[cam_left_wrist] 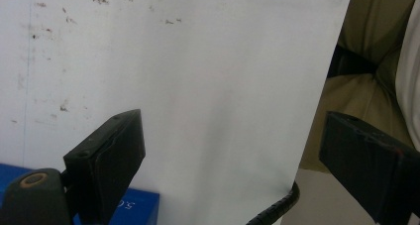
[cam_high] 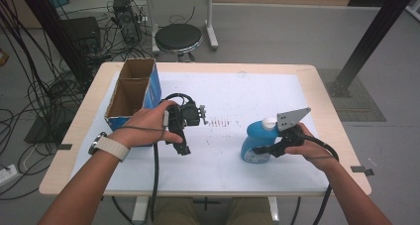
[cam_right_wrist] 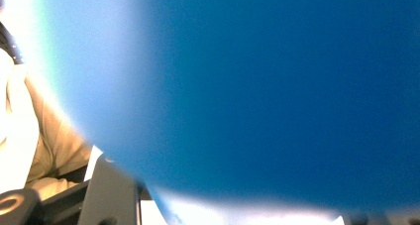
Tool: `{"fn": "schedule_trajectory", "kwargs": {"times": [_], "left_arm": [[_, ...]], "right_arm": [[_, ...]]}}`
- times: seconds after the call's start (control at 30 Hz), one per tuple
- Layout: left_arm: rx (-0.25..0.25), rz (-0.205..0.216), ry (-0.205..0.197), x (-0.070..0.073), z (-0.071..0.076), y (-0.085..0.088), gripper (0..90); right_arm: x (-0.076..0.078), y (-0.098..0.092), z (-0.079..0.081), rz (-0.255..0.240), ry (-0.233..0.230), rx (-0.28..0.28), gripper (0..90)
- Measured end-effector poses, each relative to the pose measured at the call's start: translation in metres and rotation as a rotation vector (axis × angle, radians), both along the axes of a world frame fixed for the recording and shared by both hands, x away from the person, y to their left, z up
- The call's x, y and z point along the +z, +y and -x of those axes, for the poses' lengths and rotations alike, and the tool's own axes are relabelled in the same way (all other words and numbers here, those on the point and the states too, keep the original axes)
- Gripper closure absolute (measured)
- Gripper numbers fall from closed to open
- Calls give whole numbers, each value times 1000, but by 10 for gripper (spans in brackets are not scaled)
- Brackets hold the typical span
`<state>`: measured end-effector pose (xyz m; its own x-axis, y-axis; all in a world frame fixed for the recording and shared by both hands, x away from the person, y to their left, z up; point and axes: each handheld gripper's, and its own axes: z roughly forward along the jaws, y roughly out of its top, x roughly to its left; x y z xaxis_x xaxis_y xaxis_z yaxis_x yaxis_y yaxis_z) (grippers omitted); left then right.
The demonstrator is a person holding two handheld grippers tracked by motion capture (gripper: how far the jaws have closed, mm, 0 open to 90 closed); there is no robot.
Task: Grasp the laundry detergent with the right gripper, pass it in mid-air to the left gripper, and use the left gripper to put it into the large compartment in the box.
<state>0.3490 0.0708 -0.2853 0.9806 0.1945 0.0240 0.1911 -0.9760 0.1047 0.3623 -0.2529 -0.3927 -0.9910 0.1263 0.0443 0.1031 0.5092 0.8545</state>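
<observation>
A blue bottle (cam_high: 252, 135) with a white cap (cam_high: 269, 122) stands on the white table top at the right. My right gripper (cam_high: 266, 148) is shut on its lower body from the right. In the right gripper view the bottle (cam_right_wrist: 247, 86) looms very close and blurred, with one finger (cam_right_wrist: 111, 190) against its edge. My left gripper (cam_high: 181, 144) hovers left of centre beside a cardboard box, pointing down and towards the front edge. Its jaws stand wide open (cam_left_wrist: 230, 131) over the bare white top with nothing between them.
An open cardboard box (cam_high: 152, 88) with blue sides and a divider stands at the table's left; its blue corner (cam_left_wrist: 138, 205) shows beside the left jaw. Brown smudges (cam_high: 220, 122) mark the table's middle. A black stool (cam_high: 178, 36) and tangled cables (cam_high: 44, 86) lie beyond and to the left.
</observation>
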Motion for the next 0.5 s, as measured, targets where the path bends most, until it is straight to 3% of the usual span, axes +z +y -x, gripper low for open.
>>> {"fn": "schedule_trajectory", "kwargs": {"times": [0.5], "left_arm": [[-5,-1,-3,1,1,1,114]], "right_arm": [[-2,-1,-1,-15,-6,10,419]]}}
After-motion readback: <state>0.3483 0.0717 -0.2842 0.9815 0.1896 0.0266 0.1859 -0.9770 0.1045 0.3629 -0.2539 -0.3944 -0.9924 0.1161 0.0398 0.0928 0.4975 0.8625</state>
